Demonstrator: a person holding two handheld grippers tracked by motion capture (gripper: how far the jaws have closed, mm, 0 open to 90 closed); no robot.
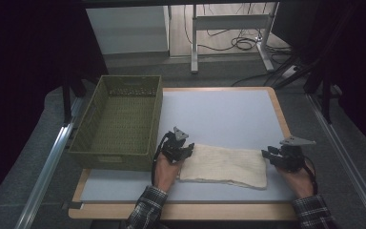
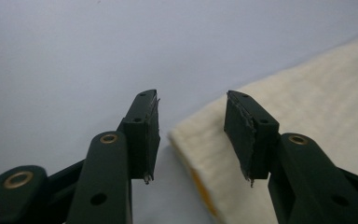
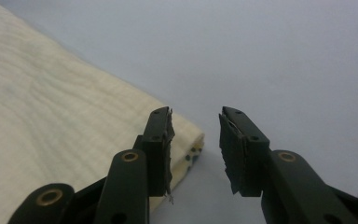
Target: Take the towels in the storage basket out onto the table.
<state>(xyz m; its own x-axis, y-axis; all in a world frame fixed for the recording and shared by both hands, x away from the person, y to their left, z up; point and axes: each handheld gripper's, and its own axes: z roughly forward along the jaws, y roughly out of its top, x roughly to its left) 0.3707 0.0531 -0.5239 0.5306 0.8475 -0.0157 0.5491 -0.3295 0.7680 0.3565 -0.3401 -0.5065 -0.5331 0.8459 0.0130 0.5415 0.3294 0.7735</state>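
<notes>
The cream-coloured folded cloth (image 1: 224, 165) is lying flat on the pale grey surface (image 1: 219, 114), its long axis running straight from one pair of tongs to the other. The left tongs (image 1: 187, 151) are sitting at the cloth's left short end and the right tongs (image 1: 268, 155) at its right short end, so each hand is equally near its own end and neither has to reach across.

In the left gripper view, the left tongs (image 2: 192, 133) are standing spread, with a corner of the cloth (image 2: 303, 126) lying just ahead and partly between the jaws. In the right gripper view, the right tongs (image 3: 195, 149) are likewise spread, the cloth's (image 3: 60, 121) corner poking out beside the left jaw; whether any pad is already touching fabric is hard to tell from here.

The olive-green woven basket (image 1: 119, 119) is standing beyond the left tongs, closer to that hand. The coming move is probably a pinch at both ends.
</notes>
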